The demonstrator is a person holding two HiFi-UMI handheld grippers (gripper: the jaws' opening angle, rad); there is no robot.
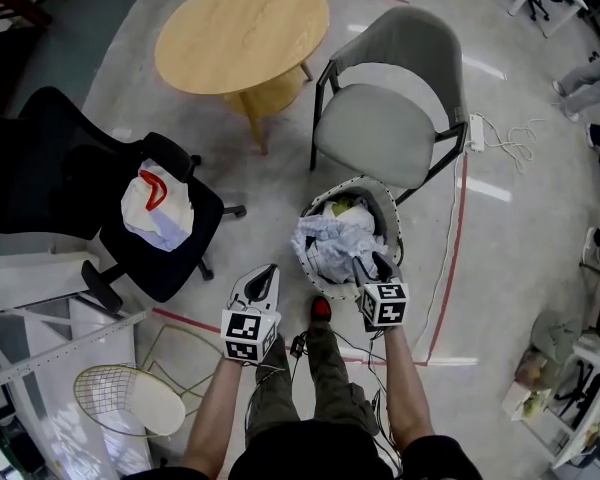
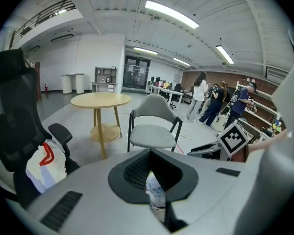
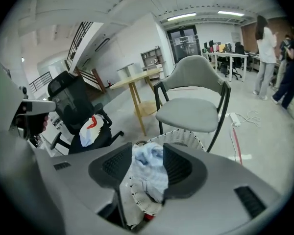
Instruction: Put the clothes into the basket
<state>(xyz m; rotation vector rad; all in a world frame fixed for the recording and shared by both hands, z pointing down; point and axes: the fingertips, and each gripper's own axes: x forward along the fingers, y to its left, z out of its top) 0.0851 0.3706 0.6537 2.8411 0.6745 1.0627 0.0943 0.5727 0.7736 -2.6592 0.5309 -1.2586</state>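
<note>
Right claw (image 3: 148, 147) stood half open, pale blue garment (image 3: 147, 180) between its jaws, basket (image 3: 178, 134) just below. Left claw (image 2: 150, 153) was closed, empty.

I see my pale woven basket (image 1: 389, 208) standing upright, heaped with a crumpled light blue garment (image 1: 330, 246) beside a yellow-green piece (image 1: 346, 208); a white garment with a red band (image 1: 156, 208) lies bunched on the black office chair (image 1: 40, 168), well apart

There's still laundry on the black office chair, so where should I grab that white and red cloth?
Probably pinch the bunched top of the cloth near its red mark, coming from above and the open front of the chair: it lies crumpled on the seat, backrest behind, armrests beside.
</note>
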